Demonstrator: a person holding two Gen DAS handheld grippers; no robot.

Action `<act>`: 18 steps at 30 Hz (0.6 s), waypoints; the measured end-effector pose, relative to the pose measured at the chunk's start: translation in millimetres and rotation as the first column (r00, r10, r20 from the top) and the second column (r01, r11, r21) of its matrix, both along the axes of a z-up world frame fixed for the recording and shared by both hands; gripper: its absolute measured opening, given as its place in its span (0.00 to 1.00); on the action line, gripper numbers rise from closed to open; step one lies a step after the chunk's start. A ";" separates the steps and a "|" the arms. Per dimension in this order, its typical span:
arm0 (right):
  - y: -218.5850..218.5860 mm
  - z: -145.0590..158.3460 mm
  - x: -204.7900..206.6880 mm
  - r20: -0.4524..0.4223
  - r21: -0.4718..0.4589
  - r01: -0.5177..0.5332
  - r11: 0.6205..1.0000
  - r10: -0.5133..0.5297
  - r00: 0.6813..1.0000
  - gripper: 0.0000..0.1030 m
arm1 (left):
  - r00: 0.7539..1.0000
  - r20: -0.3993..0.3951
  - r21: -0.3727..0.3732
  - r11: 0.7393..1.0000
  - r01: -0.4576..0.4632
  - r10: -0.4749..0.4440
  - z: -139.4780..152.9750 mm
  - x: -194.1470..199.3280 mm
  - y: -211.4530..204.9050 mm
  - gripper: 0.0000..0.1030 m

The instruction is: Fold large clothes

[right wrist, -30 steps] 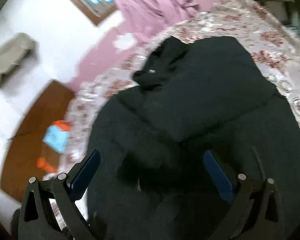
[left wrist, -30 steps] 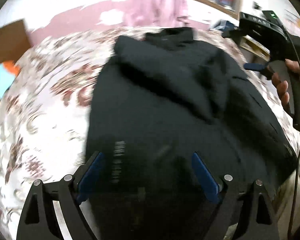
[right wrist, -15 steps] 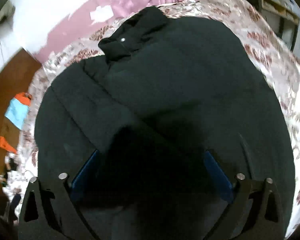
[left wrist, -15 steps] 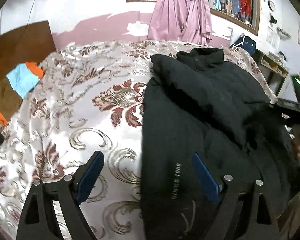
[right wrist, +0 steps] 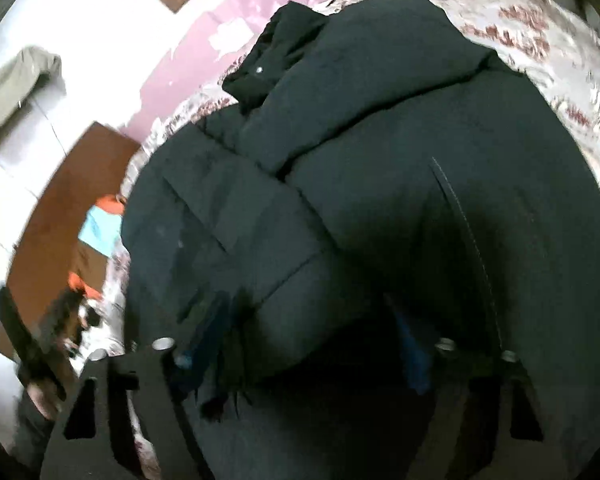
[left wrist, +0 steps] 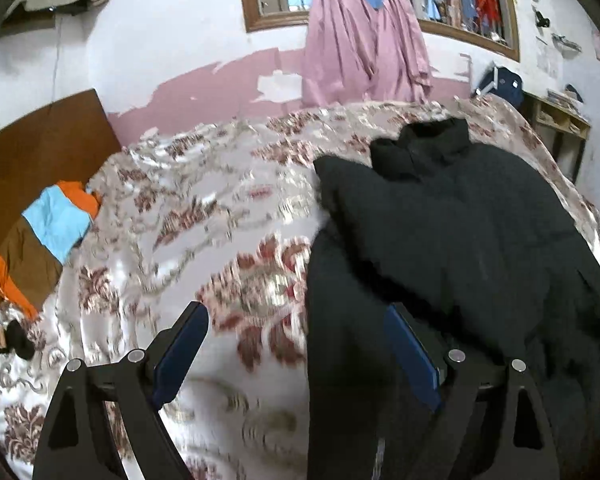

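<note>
A large black padded jacket (left wrist: 452,240) lies on the flowered bedspread (left wrist: 188,232), collar toward the far wall, sleeves folded over its front. My left gripper (left wrist: 296,344) is open and empty, hovering over the jacket's left edge; its right finger is above the cloth, its left above the bedspread. In the right wrist view the jacket (right wrist: 380,160) fills the frame. My right gripper (right wrist: 308,344) is open, low over the jacket's lower part, and the puffy cloth bulges up between its fingers.
An orange, blue and brown garment (left wrist: 40,240) lies at the bed's left side by a brown headboard (left wrist: 32,140). Pink curtains (left wrist: 360,40) hang at the far wall. A shelf (left wrist: 560,128) stands at the far right.
My left gripper has swung left and tilted up, so more bedspread and wall show. My right gripper has sunk closer to the jacket, whose cloth now bulges between its fingers.
</note>
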State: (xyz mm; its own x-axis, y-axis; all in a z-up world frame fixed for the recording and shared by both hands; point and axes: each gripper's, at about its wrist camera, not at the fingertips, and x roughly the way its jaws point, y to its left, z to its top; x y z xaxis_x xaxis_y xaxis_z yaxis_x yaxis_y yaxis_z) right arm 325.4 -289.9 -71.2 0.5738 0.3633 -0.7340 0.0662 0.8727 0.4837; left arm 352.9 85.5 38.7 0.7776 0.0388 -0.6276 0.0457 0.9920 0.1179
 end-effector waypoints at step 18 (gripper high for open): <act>-16.9 165.0 102.8 0.428 -0.580 0.214 0.786 0.071 0.901 0.04 | 1.000 0.026 -0.111 0.994 0.012 -0.009 -19.9 84.5 -15.3 0.87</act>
